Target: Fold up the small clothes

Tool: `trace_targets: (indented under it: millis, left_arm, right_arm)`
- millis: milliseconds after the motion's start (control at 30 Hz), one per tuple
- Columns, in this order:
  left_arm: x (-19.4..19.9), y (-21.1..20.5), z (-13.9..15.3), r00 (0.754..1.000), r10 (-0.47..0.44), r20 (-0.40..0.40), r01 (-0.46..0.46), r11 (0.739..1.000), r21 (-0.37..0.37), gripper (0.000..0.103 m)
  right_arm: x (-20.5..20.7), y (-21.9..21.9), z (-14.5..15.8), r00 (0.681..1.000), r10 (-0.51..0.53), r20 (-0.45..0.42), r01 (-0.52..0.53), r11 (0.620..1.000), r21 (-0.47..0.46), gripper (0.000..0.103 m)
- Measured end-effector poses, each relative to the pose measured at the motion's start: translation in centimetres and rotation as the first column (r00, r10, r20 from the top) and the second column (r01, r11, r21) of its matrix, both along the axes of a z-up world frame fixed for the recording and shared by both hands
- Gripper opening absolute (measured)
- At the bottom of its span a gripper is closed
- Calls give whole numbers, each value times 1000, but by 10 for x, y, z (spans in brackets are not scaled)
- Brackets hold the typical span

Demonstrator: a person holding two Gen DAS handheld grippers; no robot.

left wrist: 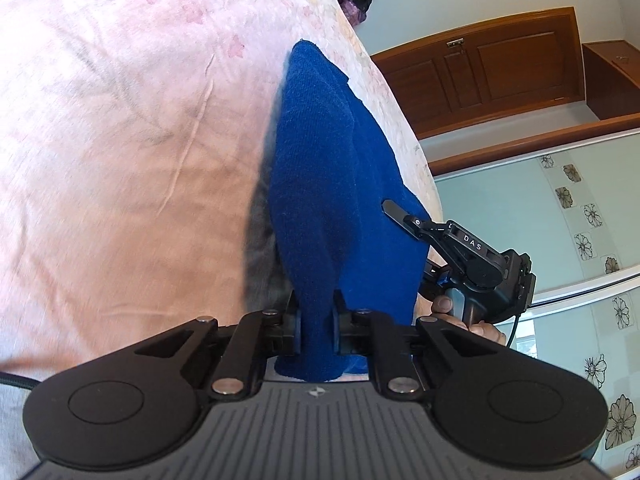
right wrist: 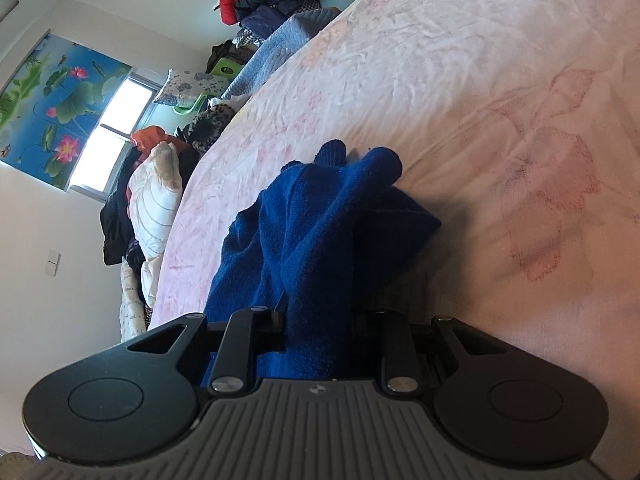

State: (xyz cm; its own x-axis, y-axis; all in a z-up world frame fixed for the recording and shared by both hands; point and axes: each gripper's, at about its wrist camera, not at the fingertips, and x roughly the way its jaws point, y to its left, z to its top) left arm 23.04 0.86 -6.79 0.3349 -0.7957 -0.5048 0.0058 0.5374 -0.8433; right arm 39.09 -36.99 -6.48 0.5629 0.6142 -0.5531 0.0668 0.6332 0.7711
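**Grip secured on blue knit, fold not yet laid**

Jaws of the left gripper [left wrist: 316, 330] are pinched tight on an edge of the blue knit garment [left wrist: 320, 168]; the right gripper [right wrist: 320, 332] is likewise clamped on a thicker bunch of it. Judged from this, the step is the pick-up before a fold; next, both corners likely need carrying over together, kept taut. Beyond the grippers, the garment trails onto the pink bedsheet [left wrist: 120, 120].

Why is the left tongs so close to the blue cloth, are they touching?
Touching. The left wrist view shows the left tongs shut on the blue cloth, its fabric pinched between both fingers.
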Motion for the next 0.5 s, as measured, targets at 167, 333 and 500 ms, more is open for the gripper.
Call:
trace_targets:
  millis: [167, 333, 500]
  left_arm:
    - [2, 4, 1, 1000, -2, -7, 2, 1000, -3, 13]
    - [-2, 12, -2, 1000, 4, -19, -3, 1000, 12, 12]
    - [-6, 11, -3, 1000, 8, -18, -7, 1000, 27, 12]
  right_arm:
    - [-16, 6, 0, 1000, 10, -6, -10, 1000, 2, 27]
    - [-36, 12, -1, 1000, 14, -10, -14, 1000, 3, 27]
    - [-52, 18, 1, 1000, 17, -10, -17, 1000, 3, 27]
